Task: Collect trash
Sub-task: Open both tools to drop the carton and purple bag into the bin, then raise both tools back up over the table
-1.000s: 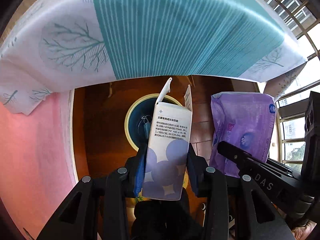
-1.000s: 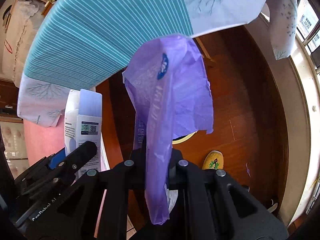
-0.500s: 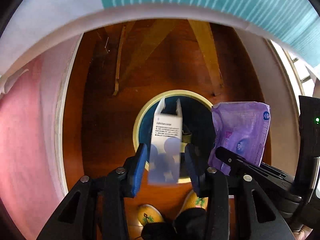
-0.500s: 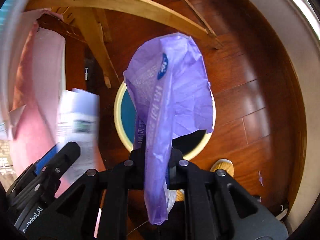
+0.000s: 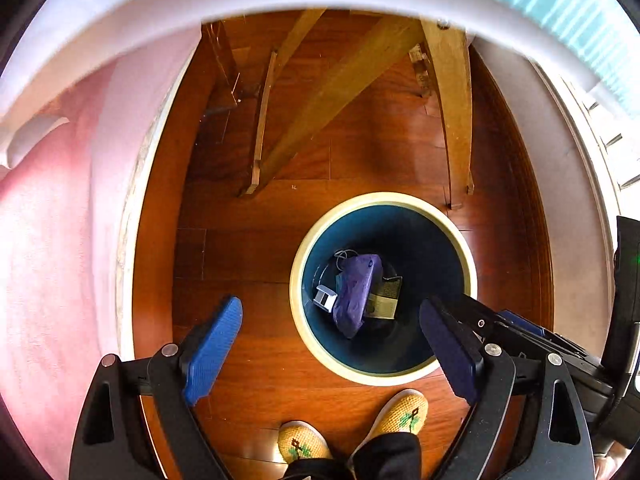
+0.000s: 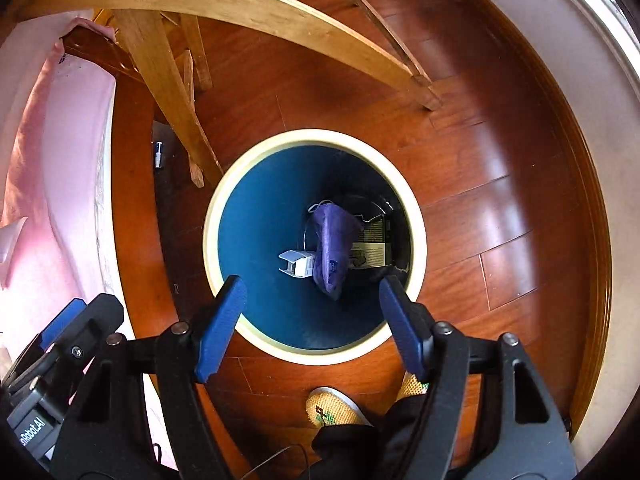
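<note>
Both loads gone from my jaws since a second ago: purple wrapper (image 6: 332,250) and white carton (image 6: 298,264) now lie at bottom of bin (image 6: 216,216), below and ahead of fingertips. Left gripper (image 5: 334,344) and right gripper (image 6: 314,320) opening, nothing between them, parked over rim so drops land inside. Count: one wrapper, one carton, one printed box (image 6: 374,242), one bin.

Each gripper has a black frame with triangle holes and round silver screws. The left gripper (image 5: 332,344) and the right gripper (image 6: 312,320) have bumpy blue pads (image 6: 220,328). The person wears yellow knit slippers (image 5: 402,412) with green marks, and black trousers (image 5: 384,456).
</note>
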